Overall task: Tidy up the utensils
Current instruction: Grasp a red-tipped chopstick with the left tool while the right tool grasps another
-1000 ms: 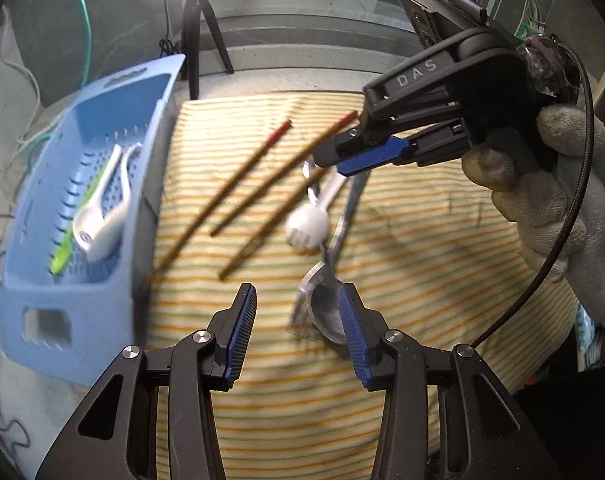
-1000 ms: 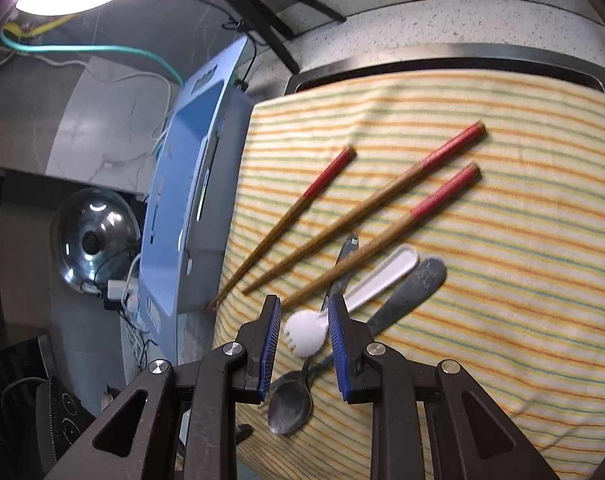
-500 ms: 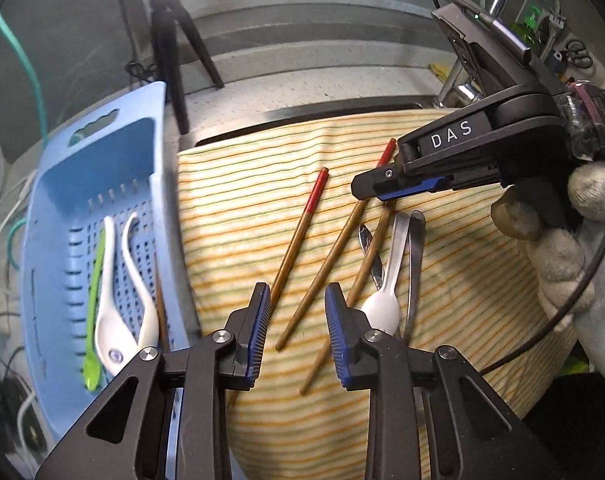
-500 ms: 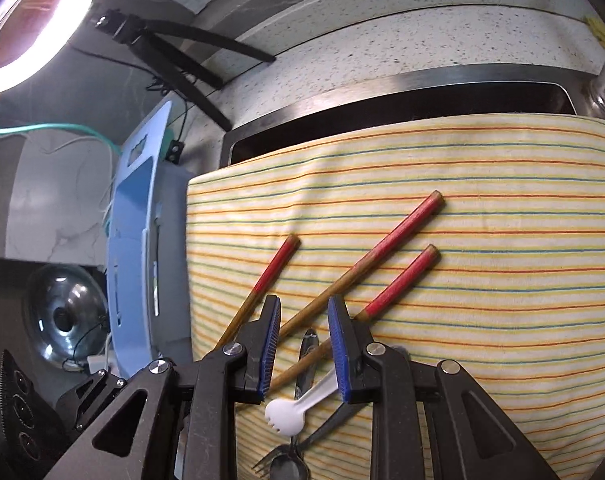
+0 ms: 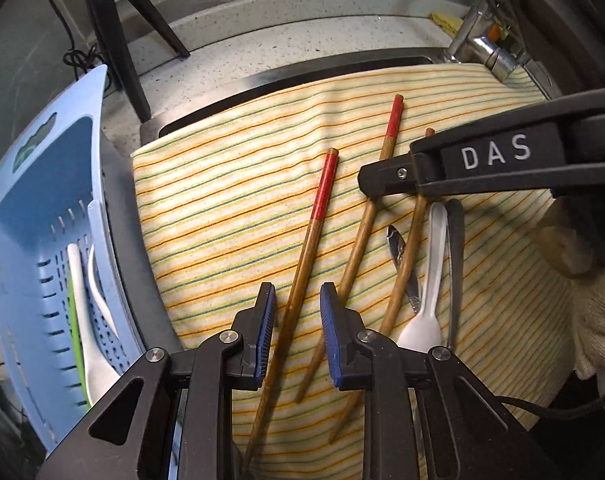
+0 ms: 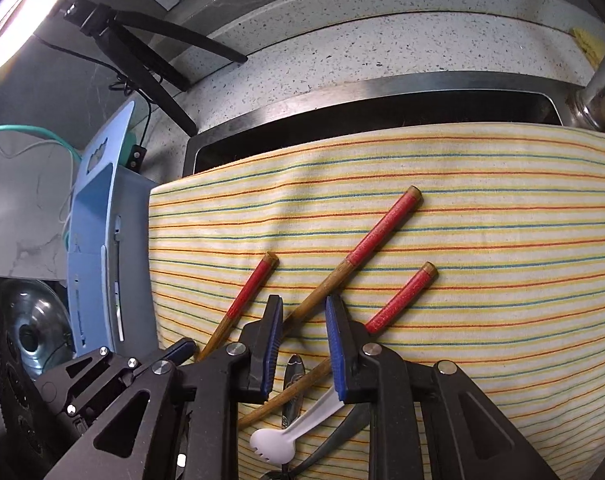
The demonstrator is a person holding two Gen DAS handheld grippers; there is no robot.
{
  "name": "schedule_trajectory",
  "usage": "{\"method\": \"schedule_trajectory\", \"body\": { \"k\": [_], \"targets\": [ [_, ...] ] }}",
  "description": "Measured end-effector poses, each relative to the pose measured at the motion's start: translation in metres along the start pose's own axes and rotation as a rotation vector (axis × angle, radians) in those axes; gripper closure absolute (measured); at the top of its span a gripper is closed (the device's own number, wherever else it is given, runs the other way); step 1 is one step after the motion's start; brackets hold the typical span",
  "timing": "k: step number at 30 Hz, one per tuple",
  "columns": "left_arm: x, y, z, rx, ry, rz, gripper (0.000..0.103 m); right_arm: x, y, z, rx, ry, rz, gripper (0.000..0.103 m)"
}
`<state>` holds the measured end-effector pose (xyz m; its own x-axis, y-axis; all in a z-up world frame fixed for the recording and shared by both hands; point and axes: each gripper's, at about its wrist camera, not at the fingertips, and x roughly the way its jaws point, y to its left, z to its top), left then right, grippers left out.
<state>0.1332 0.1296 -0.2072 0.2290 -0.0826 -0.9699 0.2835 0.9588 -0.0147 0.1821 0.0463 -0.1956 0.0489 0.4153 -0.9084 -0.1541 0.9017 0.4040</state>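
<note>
- On the striped cloth [image 5: 230,200] over the sink lie three red-tipped chopsticks, a white plastic spork [image 5: 426,280] and dark metal cutlery.
- Your left gripper [image 5: 294,320] has just been closing; its fingers stand narrow astride the leftmost chopstick [image 5: 314,232], pads not yet pressing it.
- Your right gripper [image 6: 302,336] has also been narrowing, straddling the middle chopstick [image 6: 342,272] without a grip.
- Left of the cloth, the blue basket [image 5: 30,208] holds white and green utensils.
- Your gloved hand [image 5: 594,312] shows at the right.
</note>
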Motion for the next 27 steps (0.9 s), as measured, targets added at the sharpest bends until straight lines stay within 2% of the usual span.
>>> {"method": "schedule_trajectory", "body": {
  "k": [3,5,6,9,10,18,21,24,27],
  "targets": [
    [0.009,0.000,0.009,0.027,0.009,0.011,0.082,-0.001,0.001,-0.001,-0.026,-0.002,-0.008,0.087],
    [0.011,-0.004,0.014,0.045,0.003,0.020,0.092,-0.002,0.003,-0.002,-0.049,-0.006,-0.014,0.089],
    [0.016,-0.005,0.020,0.050,0.001,0.023,0.094,-0.003,0.003,-0.003,-0.055,-0.006,-0.009,0.090],
    [0.013,-0.009,0.023,0.046,-0.011,0.016,0.096,-0.005,0.000,-0.004,-0.035,0.000,0.029,0.102],
    [0.013,-0.010,0.023,0.042,-0.016,0.006,0.097,-0.005,-0.002,-0.004,-0.026,0.005,0.040,0.103],
    [0.010,-0.012,0.021,0.021,-0.014,-0.013,0.097,0.001,-0.023,0.004,0.125,0.037,0.145,0.097],
    [0.009,-0.010,0.018,0.012,-0.015,-0.024,0.097,-0.001,-0.022,0.007,0.146,0.029,0.149,0.096],
    [0.008,-0.009,0.014,0.013,-0.014,-0.035,0.097,0.004,-0.019,0.011,0.176,0.033,0.147,0.090],
    [0.008,-0.008,0.011,0.008,-0.016,-0.042,0.097,0.009,-0.014,0.014,0.202,0.030,0.126,0.090]
  ]
}}
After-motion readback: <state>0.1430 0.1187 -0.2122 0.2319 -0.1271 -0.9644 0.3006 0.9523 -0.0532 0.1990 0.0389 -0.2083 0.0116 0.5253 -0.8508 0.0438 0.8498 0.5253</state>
